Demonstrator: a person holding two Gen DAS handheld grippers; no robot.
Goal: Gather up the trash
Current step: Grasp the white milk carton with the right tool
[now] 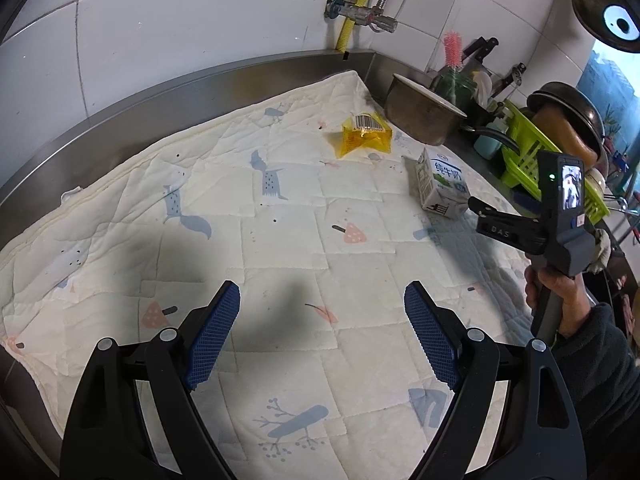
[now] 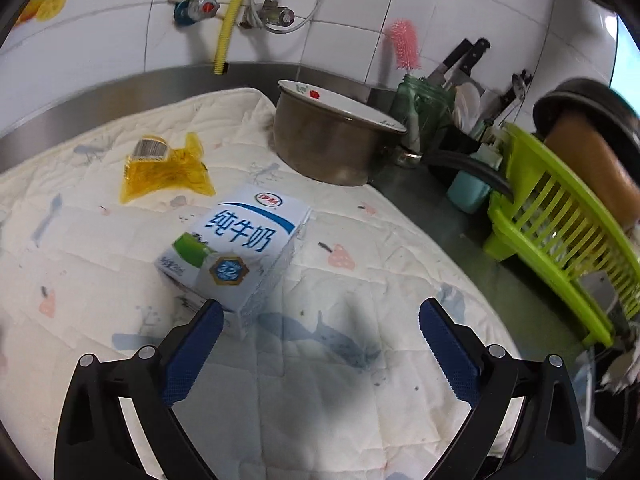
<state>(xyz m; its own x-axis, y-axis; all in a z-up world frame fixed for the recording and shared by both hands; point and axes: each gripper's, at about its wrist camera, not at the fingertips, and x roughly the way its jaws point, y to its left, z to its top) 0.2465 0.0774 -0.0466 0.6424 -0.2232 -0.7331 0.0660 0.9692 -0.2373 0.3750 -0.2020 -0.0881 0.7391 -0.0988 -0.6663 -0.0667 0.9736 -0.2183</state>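
Claws, left (image 1: pixel 322 300) and right (image 2: pixel 321 318), both spread; milk carton (image 2: pixel 236 248) corner seemingly hidden behind right pad.

In your right wrist view, the green dish rack (image 2: pixel 560 216) at the right edge smears with motion blur. The left tong's tip covers the milk carton's (image 2: pixel 236 248) near corner. Its small print is unreadable.

Home kitchen: tiled wall (image 2: pixel 352 8) with water valves (image 2: pixel 196 8), steel counter (image 1: pixel 168 92), pot (image 2: pixel 332 140), knives (image 2: pixel 460 60), green dish rack (image 2: pixel 560 232) at right.
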